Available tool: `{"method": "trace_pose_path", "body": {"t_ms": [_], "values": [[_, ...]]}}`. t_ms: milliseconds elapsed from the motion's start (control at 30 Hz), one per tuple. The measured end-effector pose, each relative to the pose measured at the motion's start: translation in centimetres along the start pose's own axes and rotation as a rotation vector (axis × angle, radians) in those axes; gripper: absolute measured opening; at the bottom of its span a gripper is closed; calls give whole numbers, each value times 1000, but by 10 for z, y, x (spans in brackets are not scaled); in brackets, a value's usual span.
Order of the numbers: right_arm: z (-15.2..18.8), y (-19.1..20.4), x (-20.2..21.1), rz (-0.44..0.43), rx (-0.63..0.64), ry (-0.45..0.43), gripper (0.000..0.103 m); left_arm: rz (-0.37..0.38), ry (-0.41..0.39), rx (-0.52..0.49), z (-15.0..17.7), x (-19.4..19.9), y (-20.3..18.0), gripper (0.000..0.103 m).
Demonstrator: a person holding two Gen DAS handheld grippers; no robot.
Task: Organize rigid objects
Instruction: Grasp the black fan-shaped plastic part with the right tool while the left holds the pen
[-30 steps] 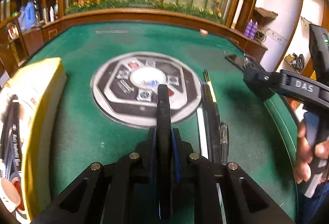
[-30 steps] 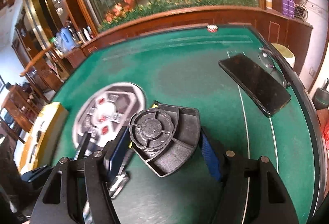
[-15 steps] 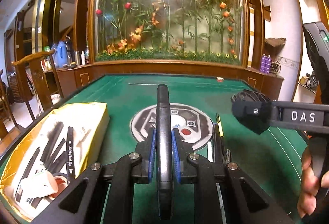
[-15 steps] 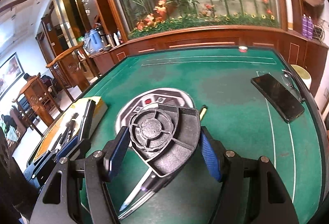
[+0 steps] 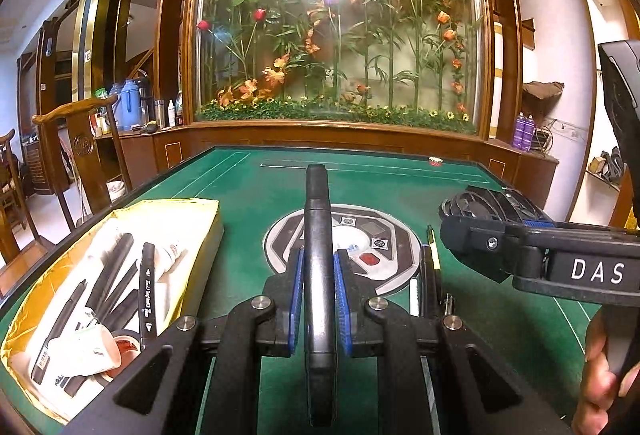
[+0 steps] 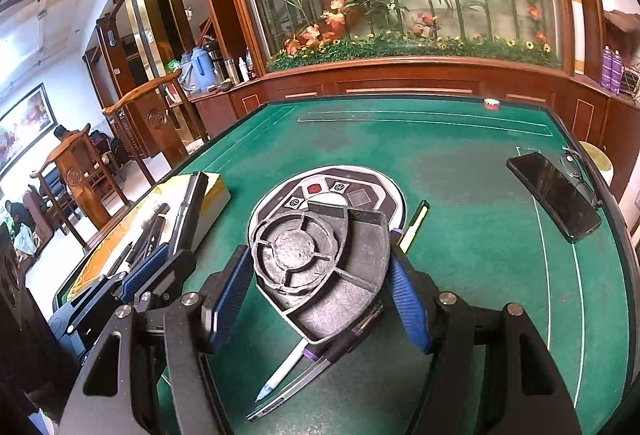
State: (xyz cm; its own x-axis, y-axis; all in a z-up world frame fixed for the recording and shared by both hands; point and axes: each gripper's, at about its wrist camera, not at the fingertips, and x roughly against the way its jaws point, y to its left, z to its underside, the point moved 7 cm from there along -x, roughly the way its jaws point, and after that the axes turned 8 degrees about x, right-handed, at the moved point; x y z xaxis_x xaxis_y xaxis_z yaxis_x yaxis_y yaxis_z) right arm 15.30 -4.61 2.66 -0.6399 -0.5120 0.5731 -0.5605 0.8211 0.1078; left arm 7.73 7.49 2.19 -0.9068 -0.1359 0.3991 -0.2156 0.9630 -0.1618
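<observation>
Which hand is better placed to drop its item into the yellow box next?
Left. The left gripper is shut on a black marker, and the yellow box lies just to its left. The right gripper, holding the black tape dispenser, is farther away.

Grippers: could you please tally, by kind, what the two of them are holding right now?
black marker, in the left gripper: 1
black tape dispenser, in the right gripper: 1
Total: 2
</observation>
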Motion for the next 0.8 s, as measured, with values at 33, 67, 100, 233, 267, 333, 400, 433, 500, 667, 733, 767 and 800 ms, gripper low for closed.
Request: {"method": "trace_pose_path", "body": {"t_ms": [33,67,100,233,267,333,400,433,500,667,733,767,800], "values": [[0,0,0,-3,-1,0,66,-1,-2,1,0,0,0,14],[0,0,0,-3,2,2,66,-1,-4,3,-1,1,0,14],[0,1,-1,-1,4,2,66,0,-6,4,-1,1,0,14],[-1,2,1,-1,4,-1,66,-3,-15,3,-2,3,-1,14],[-2,2,2,1,5,-2,66,-4,-19,1,-1,4,-1,14],[-3,3,2,1,4,-4,66,-6,-23,-2,0,5,-2,14],[-3,3,2,0,4,-4,66,-12,-30,-6,0,7,-3,14],[-3,3,2,-1,4,-4,66,-13,-31,-8,0,7,-3,14],[-3,3,2,-1,3,-5,66,-16,-32,-10,1,8,-4,14],[-2,3,2,-1,5,-5,66,-16,-36,-22,0,14,-7,14],[-3,3,2,-3,5,-5,66,-13,-36,-17,0,18,-7,14],[-3,4,2,-5,4,-3,66,-13,-35,-17,-1,18,-6,14],[-3,4,2,-7,4,-4,66,-16,-34,-15,-1,19,-6,14]]}}
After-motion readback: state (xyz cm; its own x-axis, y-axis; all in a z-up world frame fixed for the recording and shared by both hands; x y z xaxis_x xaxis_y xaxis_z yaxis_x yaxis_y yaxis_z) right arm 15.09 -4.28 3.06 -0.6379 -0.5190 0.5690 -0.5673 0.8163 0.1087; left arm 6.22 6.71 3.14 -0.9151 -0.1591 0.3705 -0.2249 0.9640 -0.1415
